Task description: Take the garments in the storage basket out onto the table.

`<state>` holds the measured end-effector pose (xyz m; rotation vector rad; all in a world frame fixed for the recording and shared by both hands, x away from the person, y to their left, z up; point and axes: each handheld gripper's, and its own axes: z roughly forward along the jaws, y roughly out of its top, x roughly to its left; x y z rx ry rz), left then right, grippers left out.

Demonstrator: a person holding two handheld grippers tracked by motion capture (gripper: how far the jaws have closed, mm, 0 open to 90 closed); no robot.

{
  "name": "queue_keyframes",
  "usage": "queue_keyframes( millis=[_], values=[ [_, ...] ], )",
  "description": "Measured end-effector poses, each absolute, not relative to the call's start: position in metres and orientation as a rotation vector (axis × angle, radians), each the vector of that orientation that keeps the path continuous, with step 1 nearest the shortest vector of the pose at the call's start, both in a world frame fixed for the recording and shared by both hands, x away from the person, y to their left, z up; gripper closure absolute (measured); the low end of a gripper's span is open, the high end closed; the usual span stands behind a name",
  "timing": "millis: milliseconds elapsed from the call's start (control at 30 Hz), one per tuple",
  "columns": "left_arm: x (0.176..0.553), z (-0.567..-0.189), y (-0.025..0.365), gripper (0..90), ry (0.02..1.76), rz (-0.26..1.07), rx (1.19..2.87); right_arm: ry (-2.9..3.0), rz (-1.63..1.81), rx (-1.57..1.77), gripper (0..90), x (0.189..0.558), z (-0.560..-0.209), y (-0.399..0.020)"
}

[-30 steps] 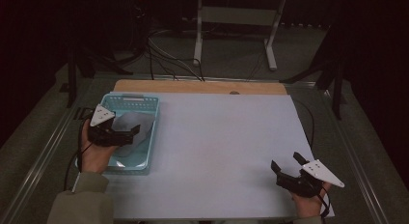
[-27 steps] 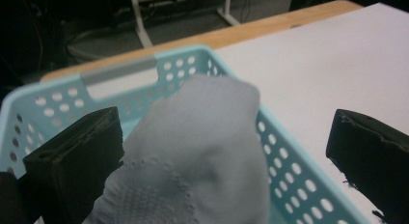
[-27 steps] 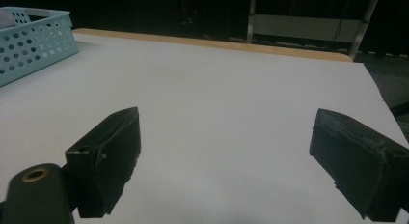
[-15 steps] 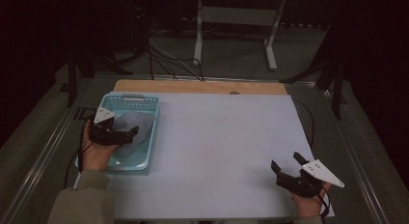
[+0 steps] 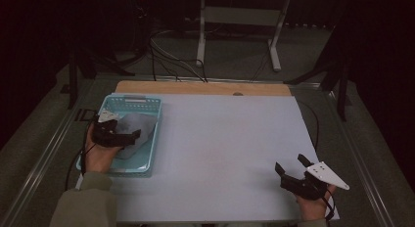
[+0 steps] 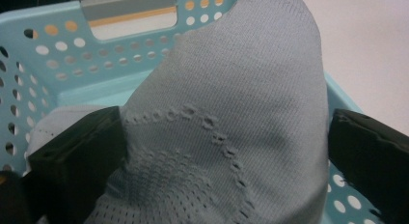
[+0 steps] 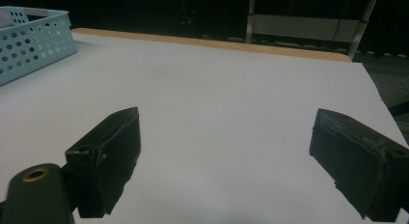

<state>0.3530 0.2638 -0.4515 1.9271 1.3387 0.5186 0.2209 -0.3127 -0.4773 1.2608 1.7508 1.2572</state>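
Grey knit cloth [image 6: 231,118] bulges between my left tool's [image 5: 131,137] 2 spread jaws inside the blue basket [image 5: 147,161], so closing on too shallow a fold could let it slip; right tool [image 5: 289,167] hangs open.

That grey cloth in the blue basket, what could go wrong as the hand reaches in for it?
The left tool sits wide open around the grey cloth, so it may pinch only a loose fold and let it slip. The knit has small holes that a jaw edge might snag. The blue basket looks light, so it could slide or lift with the cloth. The right tool rests far off, not steadying it.
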Motion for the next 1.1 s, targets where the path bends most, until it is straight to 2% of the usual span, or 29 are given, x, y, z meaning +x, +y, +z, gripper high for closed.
queue_keyframes(
  millis=[267,300,467,600,733,1100],
  values=[
    [0.357,-0.453,0.262,6.7,1.371,0.458,1.970,1.752,1.258,1.262,10.9,0.221,-0.477,-0.312],
    [0.357,-0.453,0.262,10.9,1.374,0.460,1.966,1.753,1.257,1.261,10.9,0.221,-0.477,-0.312],
    [0.356,-0.451,0.263,47.2,1.344,0.398,1.960,1.753,1.256,1.262,10.9,0.221,-0.477,-0.312],
    [0.354,-0.448,0.262,66.0,1.326,0.401,1.974,1.756,1.254,1.263,10.9,0.221,-0.478,-0.311],
    [0.353,-0.445,0.262,69.2,1.329,0.422,1.957,1.756,1.252,1.263,10.9,0.221,-0.478,-0.312],
    [0.348,-0.433,0.263,69.5,1.314,0.436,1.898,1.759,1.248,1.268,10.9,0.222,-0.478,-0.312]
  ],
)
